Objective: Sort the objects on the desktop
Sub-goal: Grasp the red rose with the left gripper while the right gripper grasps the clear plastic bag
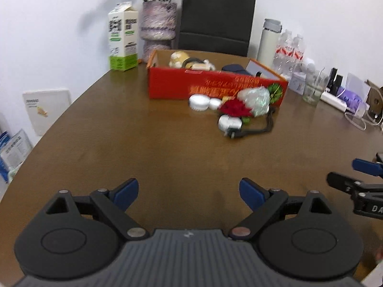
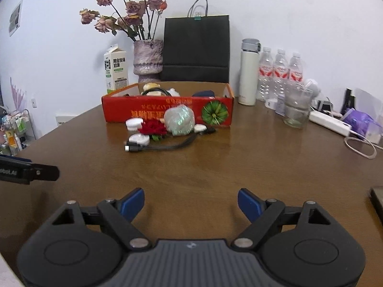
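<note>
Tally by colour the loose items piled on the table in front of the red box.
White, round cases or discs: 3
Red, flower: 1
Pale green, shiny wrapped ball: 1
Black, cable: 1
Total: 6, all lying on the table against the red box; anything hidden under the pile is not counted.

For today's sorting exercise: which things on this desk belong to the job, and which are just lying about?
Job: red box; red flower; green-white ball; white round cases; black cable.
Lying about: milk carton; vase; black bag; flask; water bottles.
</note>
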